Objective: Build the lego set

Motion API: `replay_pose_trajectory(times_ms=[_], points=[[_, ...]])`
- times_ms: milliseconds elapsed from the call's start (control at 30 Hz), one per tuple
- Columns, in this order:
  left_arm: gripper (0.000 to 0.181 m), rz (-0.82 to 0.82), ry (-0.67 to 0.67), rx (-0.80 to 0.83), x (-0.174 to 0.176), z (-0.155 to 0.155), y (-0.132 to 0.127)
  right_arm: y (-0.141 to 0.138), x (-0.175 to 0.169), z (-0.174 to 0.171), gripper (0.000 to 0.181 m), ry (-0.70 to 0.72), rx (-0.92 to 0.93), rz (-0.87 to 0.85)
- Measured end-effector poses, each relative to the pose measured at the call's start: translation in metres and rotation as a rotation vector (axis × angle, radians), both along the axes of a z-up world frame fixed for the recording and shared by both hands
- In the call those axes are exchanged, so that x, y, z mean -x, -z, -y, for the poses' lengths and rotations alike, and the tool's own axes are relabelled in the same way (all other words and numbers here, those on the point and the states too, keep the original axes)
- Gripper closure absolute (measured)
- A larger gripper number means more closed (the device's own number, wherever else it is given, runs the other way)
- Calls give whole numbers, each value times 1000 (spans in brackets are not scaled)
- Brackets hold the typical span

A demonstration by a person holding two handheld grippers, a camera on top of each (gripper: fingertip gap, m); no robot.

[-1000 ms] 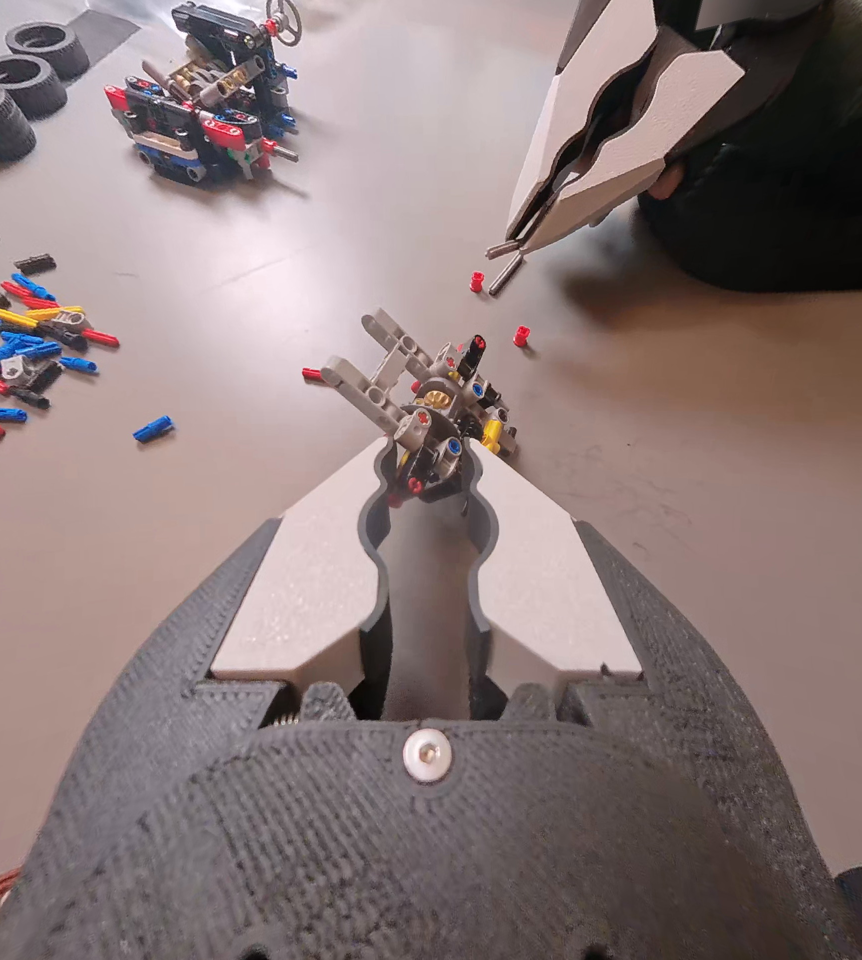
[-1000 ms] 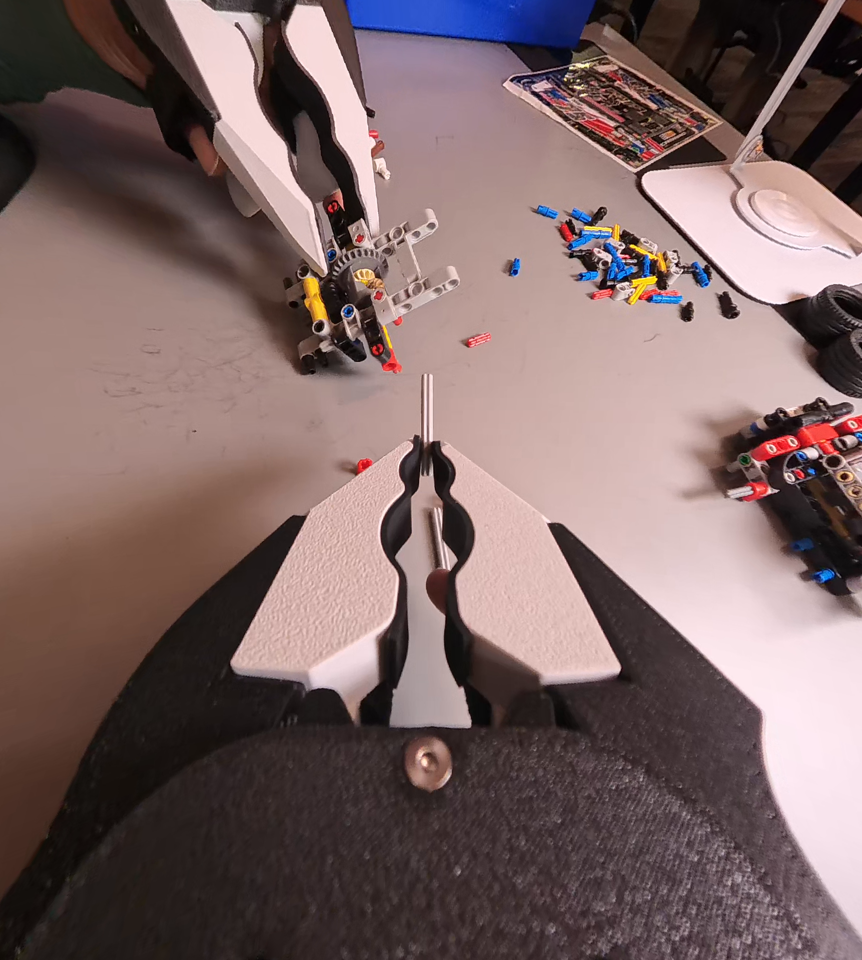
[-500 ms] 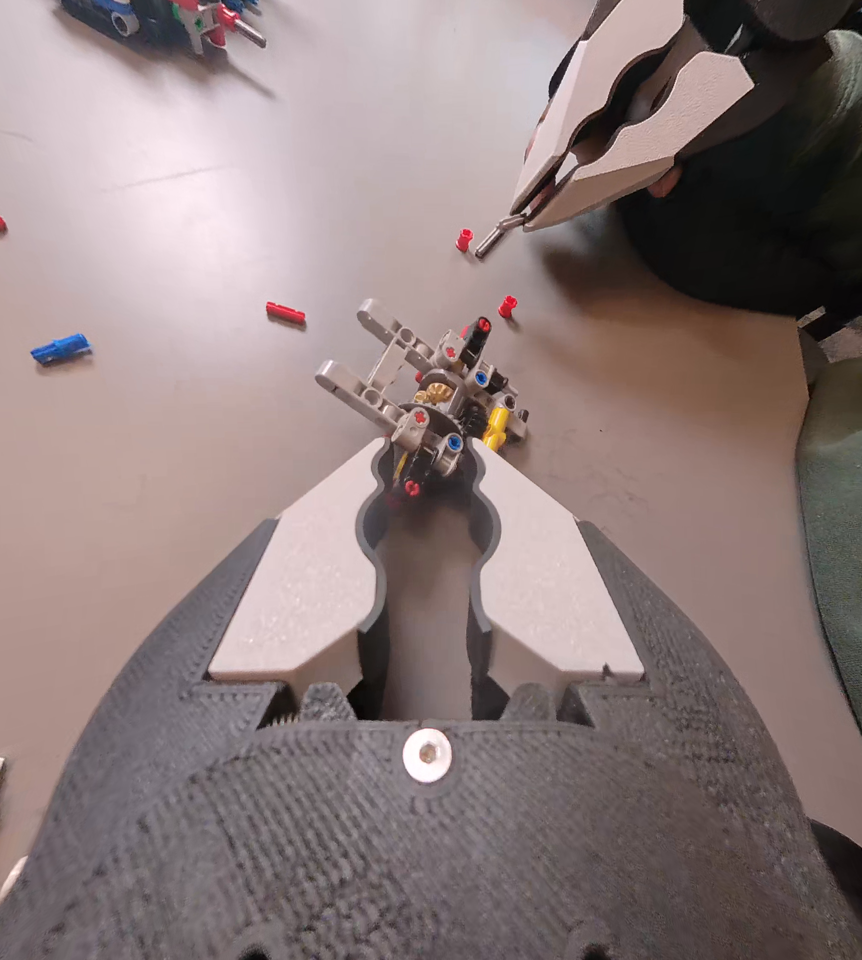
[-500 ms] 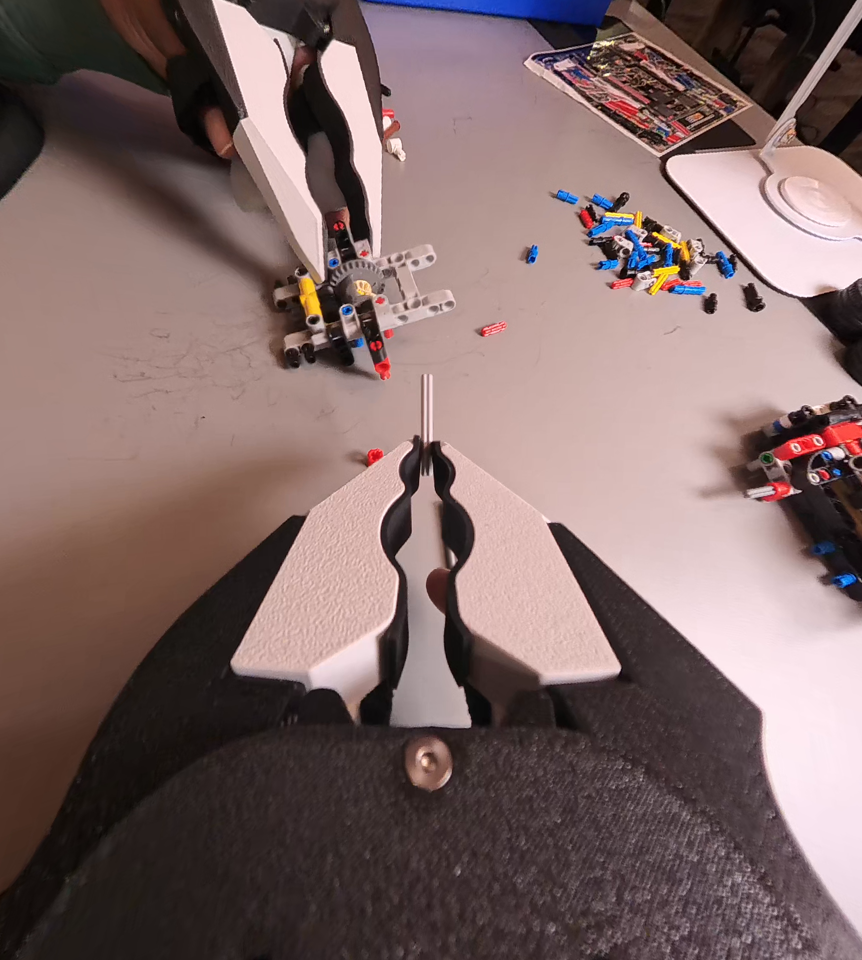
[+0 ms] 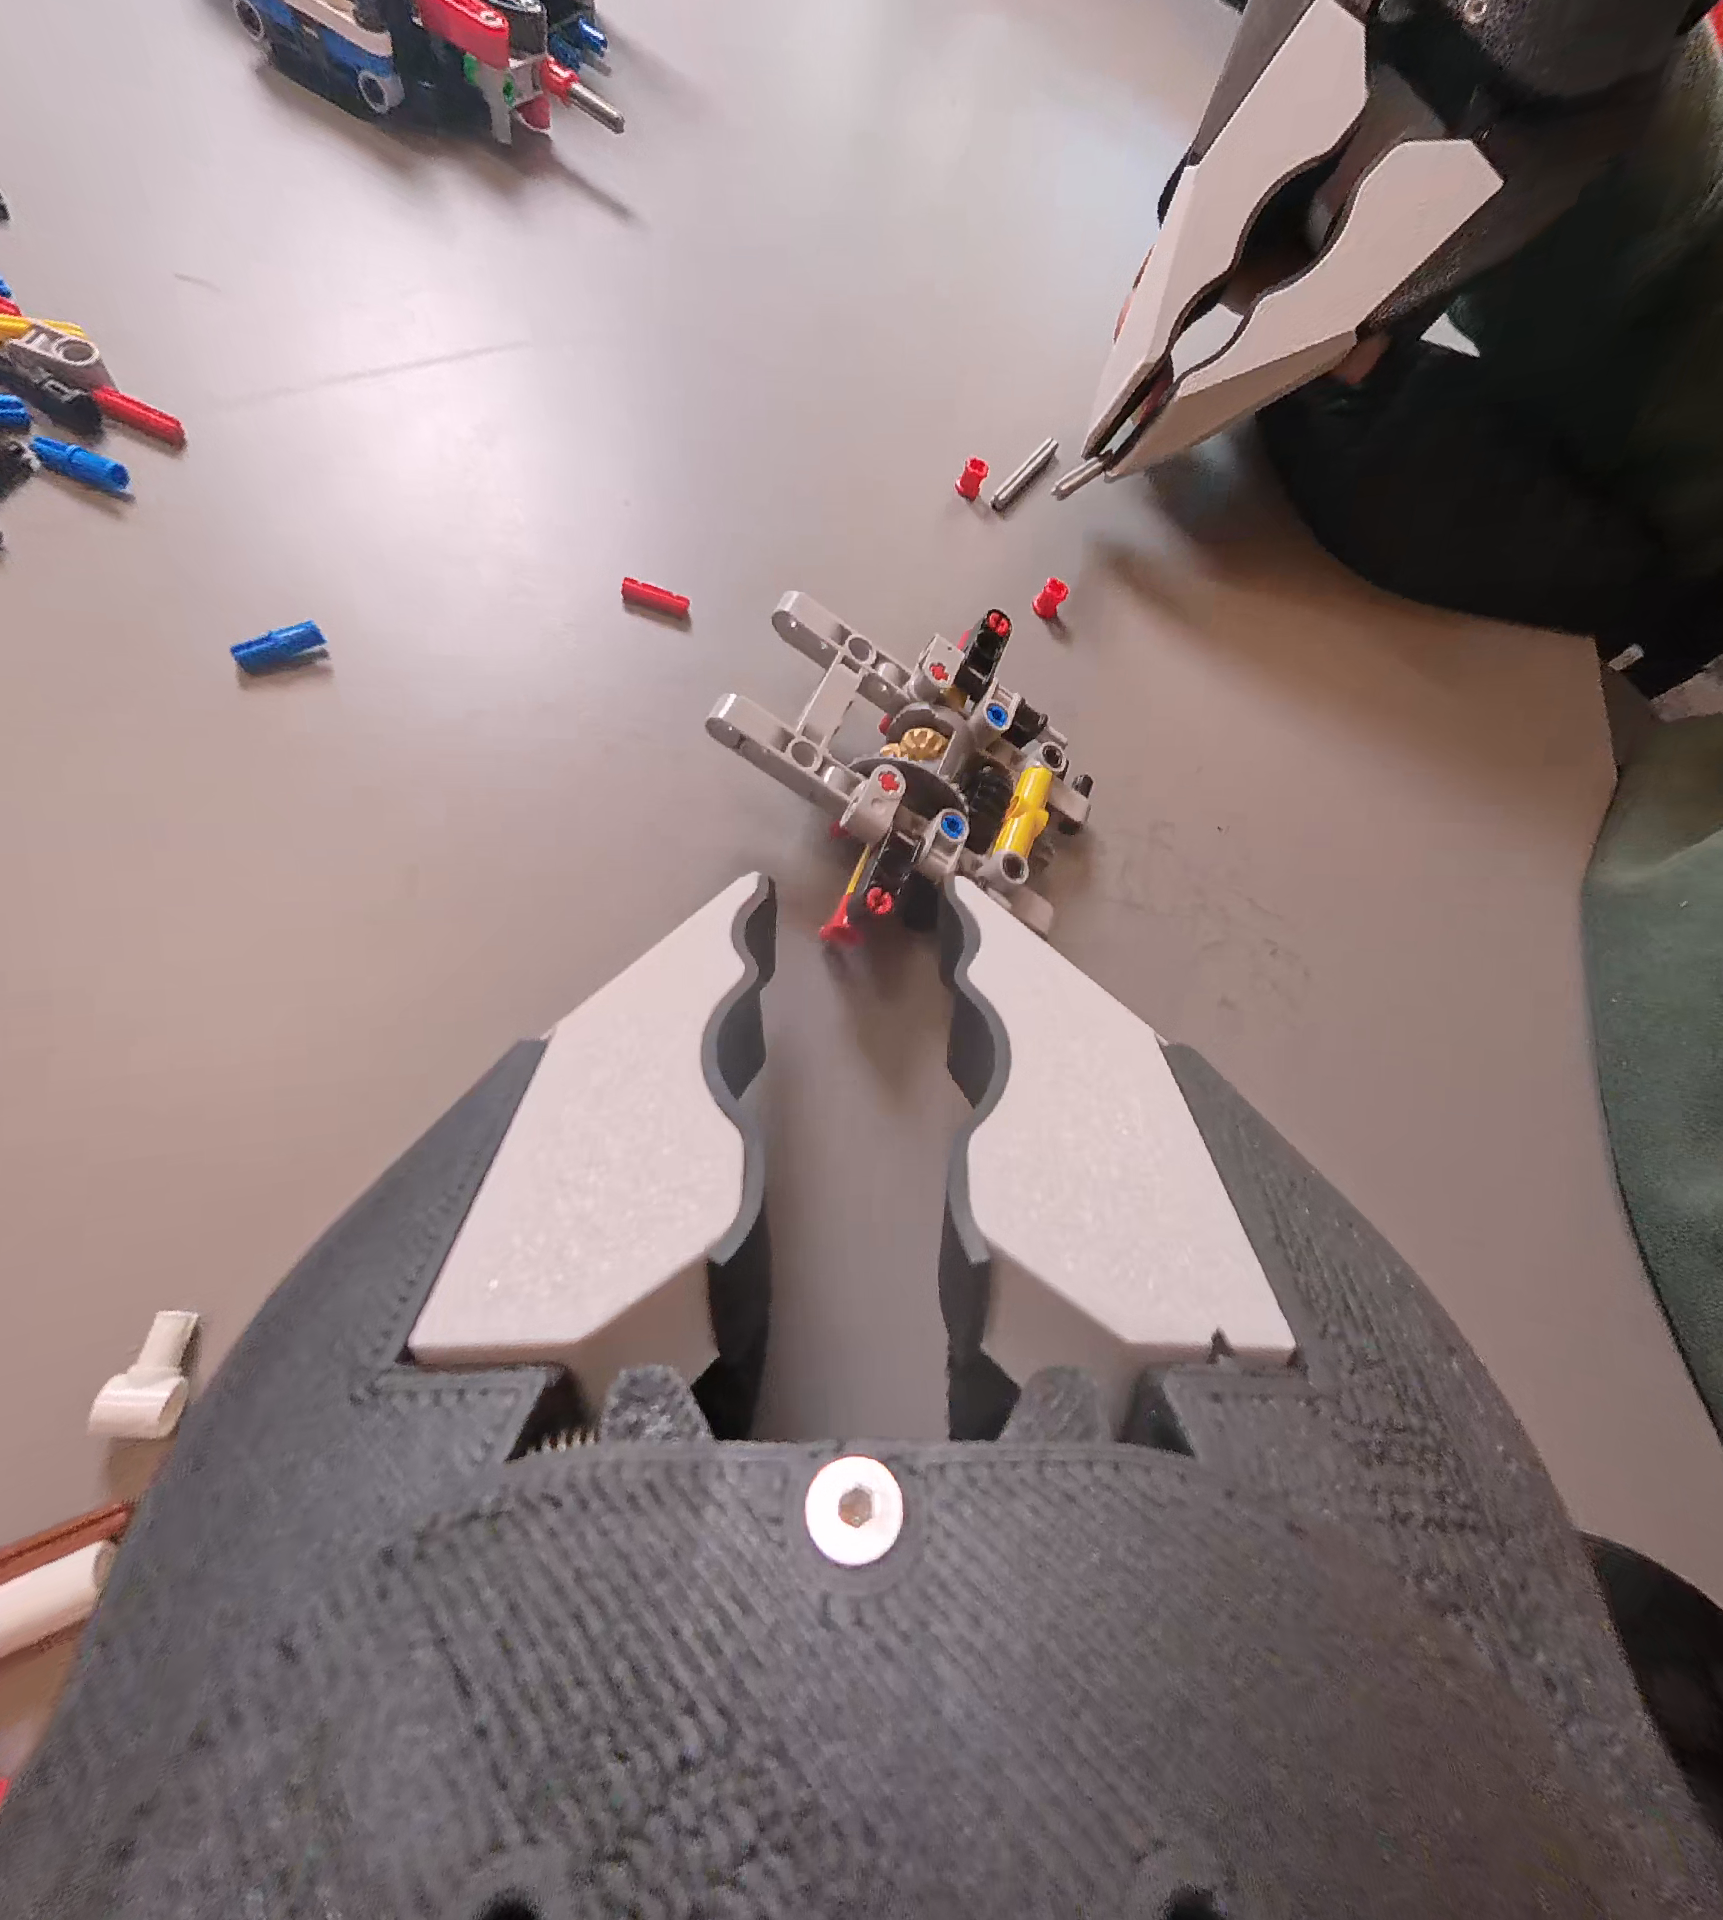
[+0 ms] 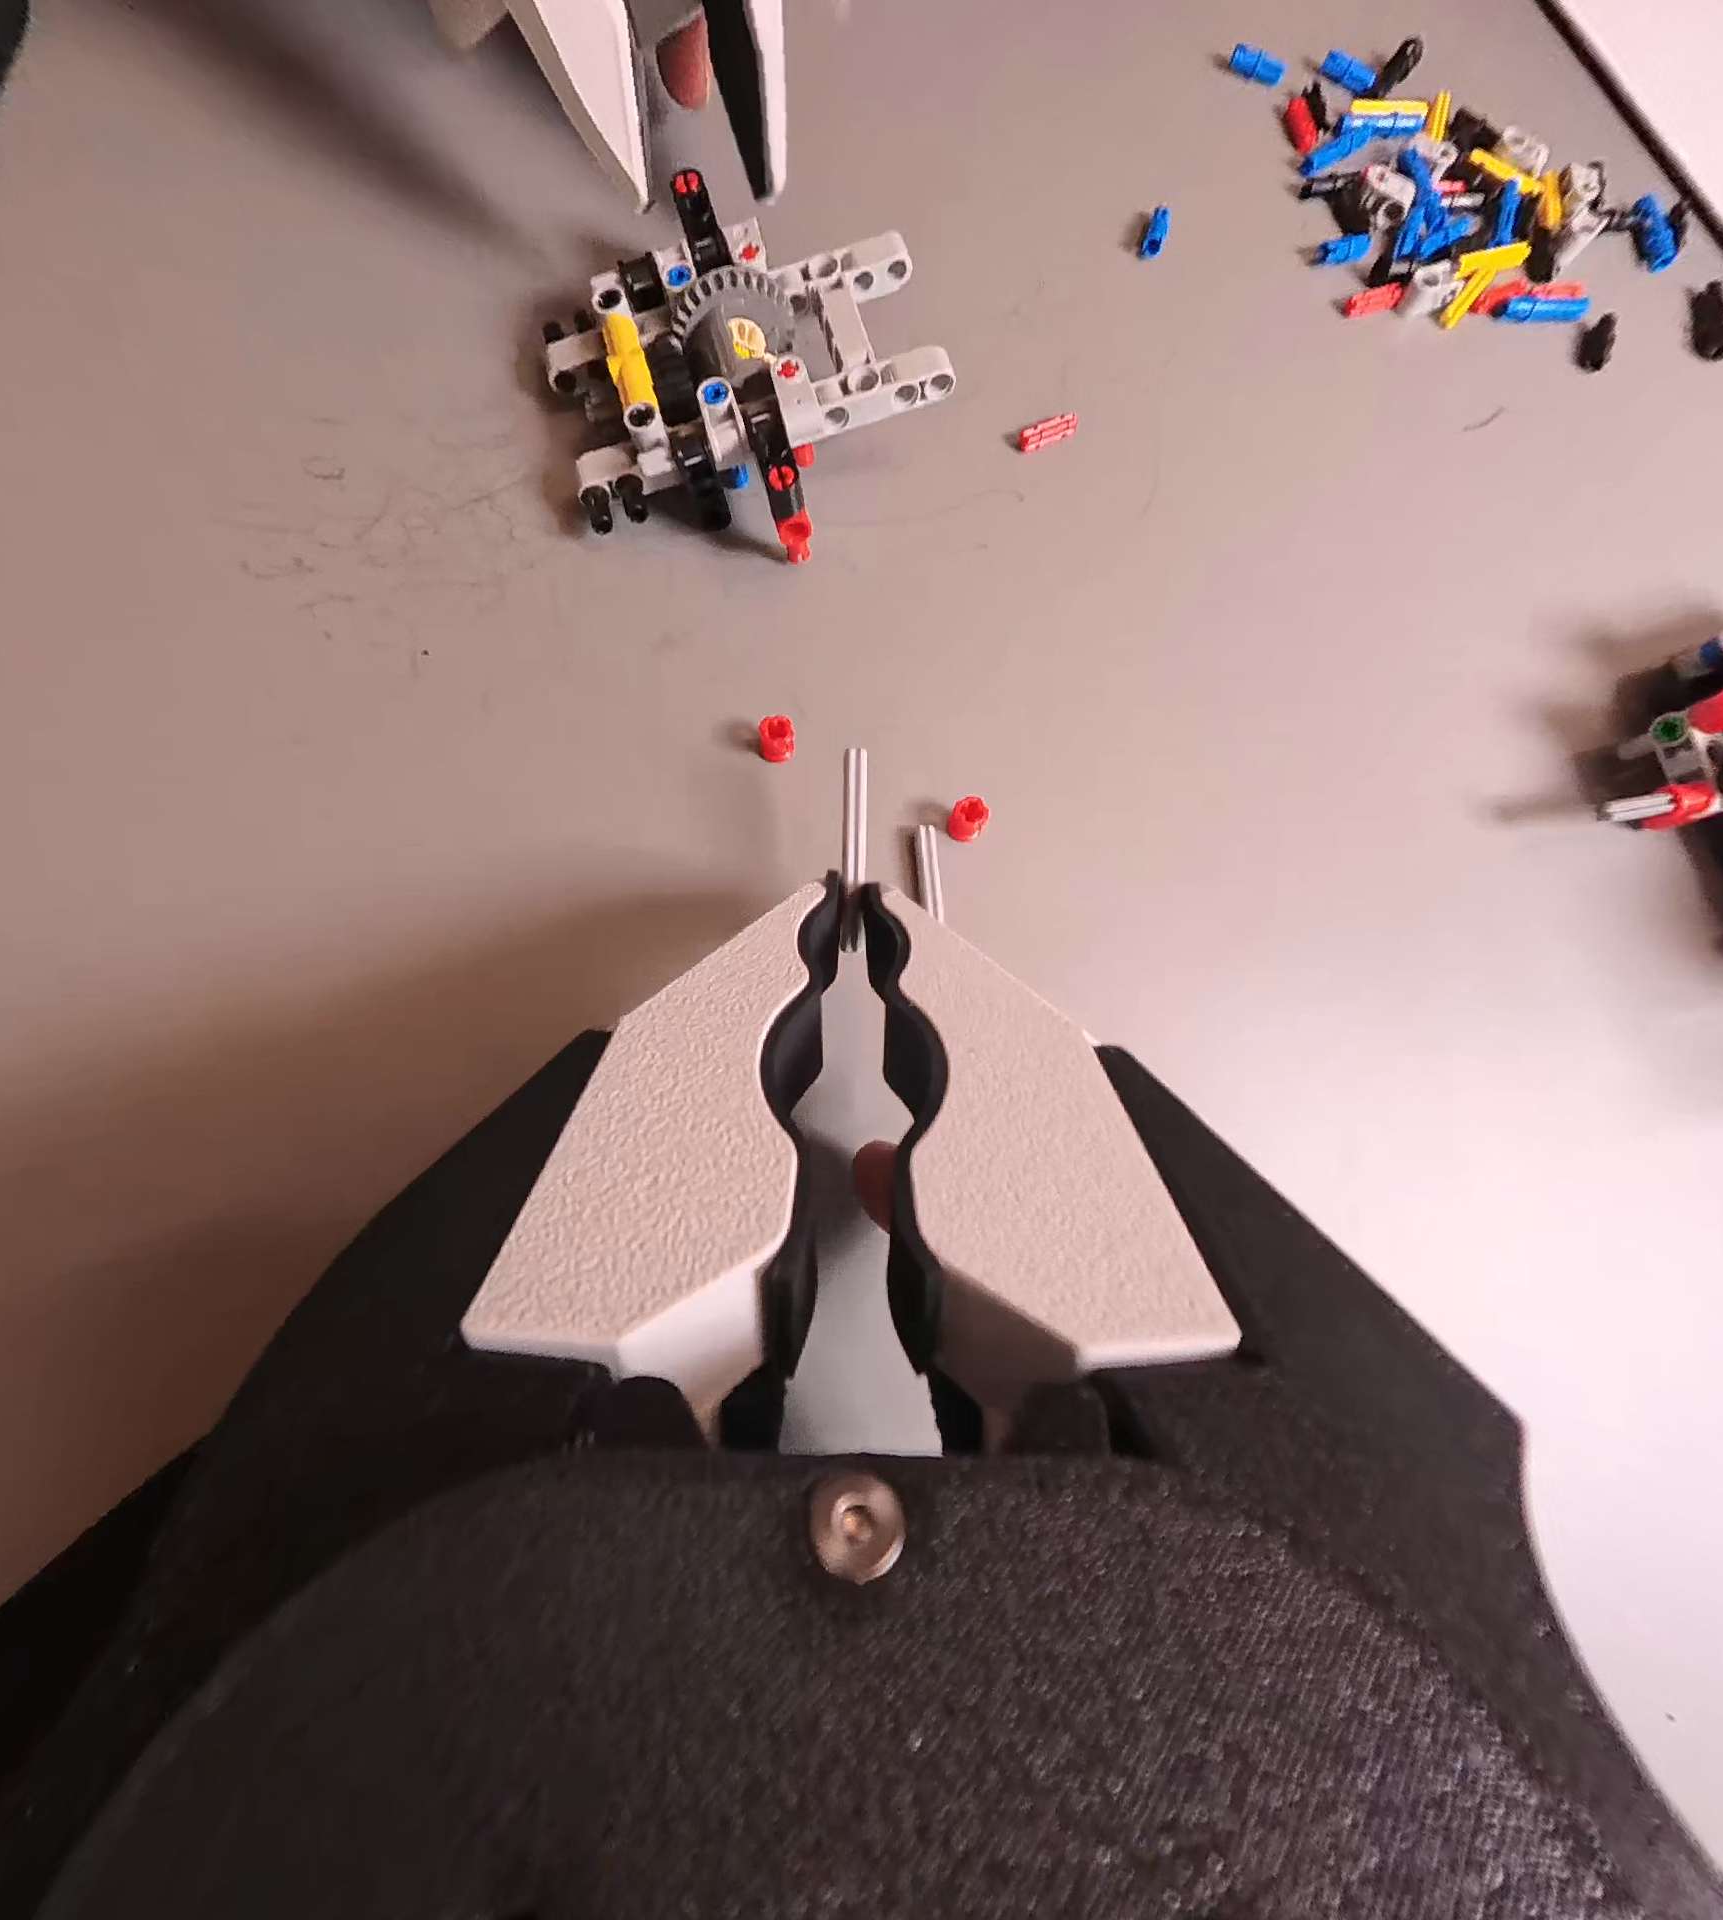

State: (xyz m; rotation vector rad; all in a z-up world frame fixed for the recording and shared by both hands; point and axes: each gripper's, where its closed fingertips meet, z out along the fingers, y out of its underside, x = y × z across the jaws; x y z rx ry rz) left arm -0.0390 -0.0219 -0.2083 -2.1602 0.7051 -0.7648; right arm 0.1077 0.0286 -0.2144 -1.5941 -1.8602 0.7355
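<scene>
A small grey gear assembly (image 5: 924, 764) with yellow, black and red parts lies flat on the table; it also shows in the right wrist view (image 6: 732, 358). My left gripper (image 5: 852, 904) is open just behind it, apart from it. My right gripper (image 6: 852, 894) is shut on a thin grey axle (image 6: 853, 821) that sticks out forward, low over the table. A second grey axle (image 6: 928, 868) lies beside its tip. Two red bushes (image 6: 776, 738) (image 6: 967, 817) lie near the axles.
A pile of loose blue, yellow, red and black pins (image 6: 1449, 208) lies at the far right. A larger built chassis (image 5: 431, 52) stands apart. A single red pin (image 5: 656, 597) and blue pin (image 5: 278, 646) lie loose. White parts (image 5: 145, 1392) sit near my left gripper. The right gripper is farther from the single red pin (image 5: 656, 597), some 12 centimeters, than the left, some 8 centimeters. Look for it in the right wrist view (image 6: 1044, 426) too.
My left gripper has opened, let go of the gear assembly and drawn back; the assembly now lies flat. My right gripper has lowered toward the table with the axle, beside the second axle.
</scene>
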Motion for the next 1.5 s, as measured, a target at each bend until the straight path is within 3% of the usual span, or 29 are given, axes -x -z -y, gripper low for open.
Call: replay_pose_trajectory(times_ms=[300, 567, 1000, 1200, 1333, 1500], points=[[168, -50, 34, -22, -5, 0, 9, 13, -2, -2, 179, -8, -164, 117], [175, -8, 60, 13, -8, 3, 9, 11, 0, -2, 179, -8, -141, 87], [171, -12, 45, 14, -1, 1, 8, 11, 1, 0, 179, -20, -145, 75], [163, -83, -47, -85, 16, -9, -20, 11, 1, -2, 179, -20, -159, 74], [163, -162, 39, -184, -15, -14, -37, 11, 1, -2, 179, -21, -164, 69], [161, -264, 191, -173, -61, -20, -19, 11, 2, -3, 178, -17, -170, 53]])
